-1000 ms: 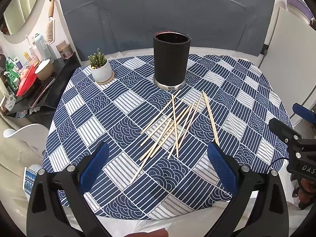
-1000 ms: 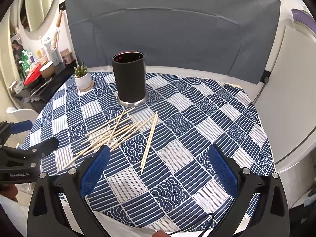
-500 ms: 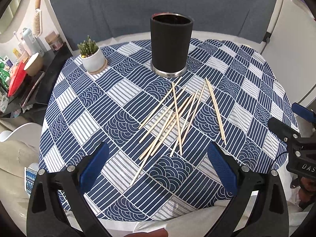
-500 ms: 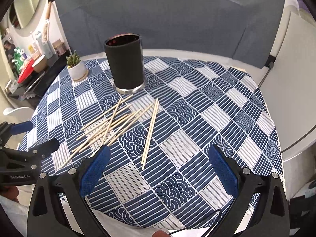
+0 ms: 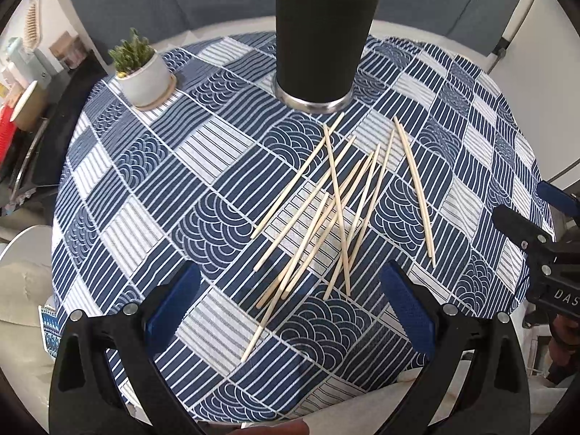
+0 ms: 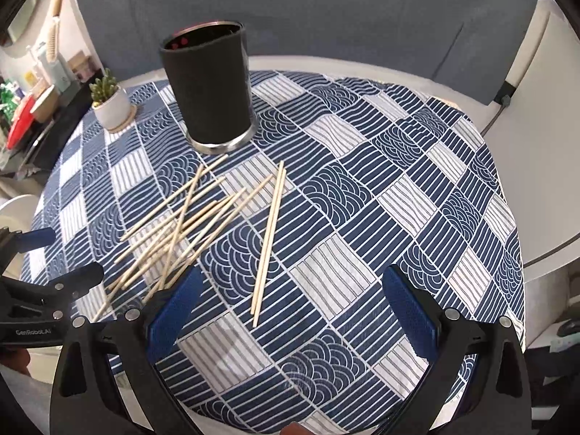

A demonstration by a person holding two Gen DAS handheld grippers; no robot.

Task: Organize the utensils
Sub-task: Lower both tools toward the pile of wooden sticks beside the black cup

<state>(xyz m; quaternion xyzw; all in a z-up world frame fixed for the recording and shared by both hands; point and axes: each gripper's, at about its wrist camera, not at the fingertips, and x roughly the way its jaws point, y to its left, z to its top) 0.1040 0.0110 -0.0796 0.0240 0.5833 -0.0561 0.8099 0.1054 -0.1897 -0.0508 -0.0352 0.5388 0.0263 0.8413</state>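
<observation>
Left wrist view shows a loose heap of thin pale wooden chopsticks [image 5: 326, 214] lying flat on the blue-and-white patterned cloth of the counter [image 5: 152, 181], at centre frame just ahead of the left gripper [image 5: 290, 308], whose blue-padded fingers [image 5: 407, 306] stand wide apart and empty. The sticks' long axes mostly run from lower left to upper right, toward the tall black cylindrical holder with a metal base [image 5: 319, 40] standing upright at upper centre; one stick crosses the others more steeply. In the right wrist view the heap [image 6: 181, 224] sits left of centre, while a separate pair of chopsticks [image 6: 270, 239] lies side by side, nearly straight ahead of the right gripper [image 6: 290, 308], also spread wide and holding nothing. The right hand looks better placed for that pair, the left for the heap. Both grippers hover above the near edge of the counter, tilted downward. A small cactus in a white pot [image 5: 145, 72] stands at upper left, well apart.
</observation>
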